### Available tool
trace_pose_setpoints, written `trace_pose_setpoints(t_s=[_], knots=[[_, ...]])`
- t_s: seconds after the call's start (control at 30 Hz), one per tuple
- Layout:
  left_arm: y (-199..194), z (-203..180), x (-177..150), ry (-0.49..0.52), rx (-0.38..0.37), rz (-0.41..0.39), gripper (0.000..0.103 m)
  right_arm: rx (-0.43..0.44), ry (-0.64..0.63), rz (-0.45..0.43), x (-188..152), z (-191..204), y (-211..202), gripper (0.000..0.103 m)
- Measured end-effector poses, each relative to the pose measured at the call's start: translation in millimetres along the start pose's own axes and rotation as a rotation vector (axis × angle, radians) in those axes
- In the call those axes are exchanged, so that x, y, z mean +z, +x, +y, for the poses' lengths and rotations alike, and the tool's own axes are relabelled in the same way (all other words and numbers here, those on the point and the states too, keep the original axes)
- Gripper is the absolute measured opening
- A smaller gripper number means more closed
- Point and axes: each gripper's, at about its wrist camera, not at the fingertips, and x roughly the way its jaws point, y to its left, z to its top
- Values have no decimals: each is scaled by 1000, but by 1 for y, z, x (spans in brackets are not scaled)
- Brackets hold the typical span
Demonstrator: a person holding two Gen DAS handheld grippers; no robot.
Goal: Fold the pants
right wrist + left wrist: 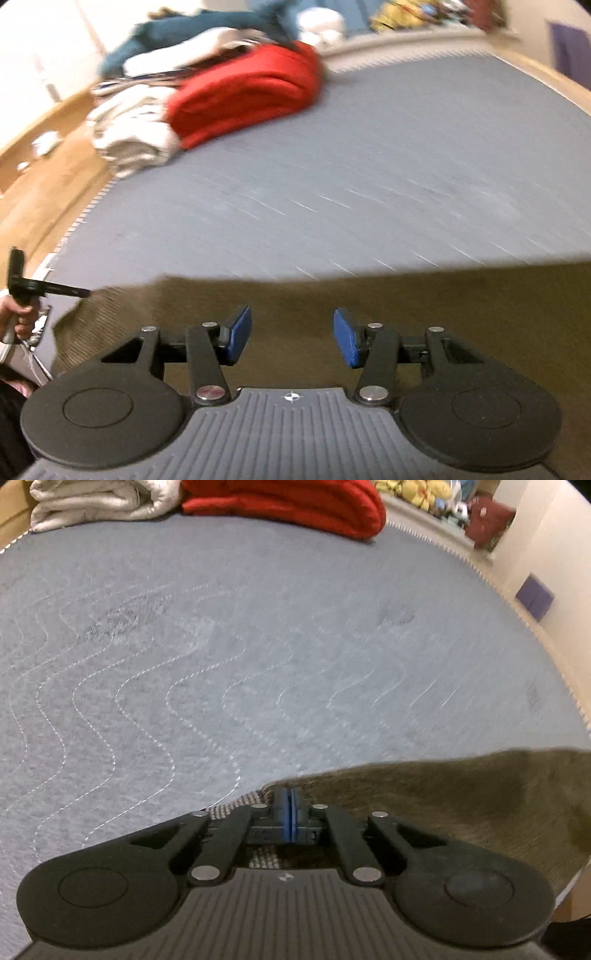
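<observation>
The olive-brown pants [461,805] lie on the grey quilted bed [258,646], along its near edge. My left gripper [290,805] is shut on the pants' ribbed waistband corner [240,805]. In the right wrist view the pants [332,295] spread across the bottom of the frame. My right gripper [292,334] is open just above the cloth with nothing between its blue pads [238,332]. The left gripper [44,288] shows at the far left, held by a hand at the ribbed edge [88,325].
A folded red blanket [295,502] and a folded white quilt [99,502] lie at the bed's far side. More clothes [207,48] are piled behind them. Wooden floor [48,177] is to the left, a wall [535,554] to the right.
</observation>
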Motion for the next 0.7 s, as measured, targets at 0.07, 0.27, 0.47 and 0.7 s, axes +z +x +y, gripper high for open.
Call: trace_pose_setpoints(t_s=[0.07, 0.27, 0.47, 0.7], knots=[[-8, 5, 0, -47, 16, -45, 53, 34, -46, -15, 13, 33, 24, 52], [-4, 33, -6, -192, -18, -18, 82, 66, -211, -17, 34, 113, 95, 64], [28, 54, -15, -307, -103, 61, 78, 77, -349, 108, 33, 143, 164, 67], [18, 58, -7, -229, -141, -25, 52, 113, -320, 196, 50, 137, 202, 3]])
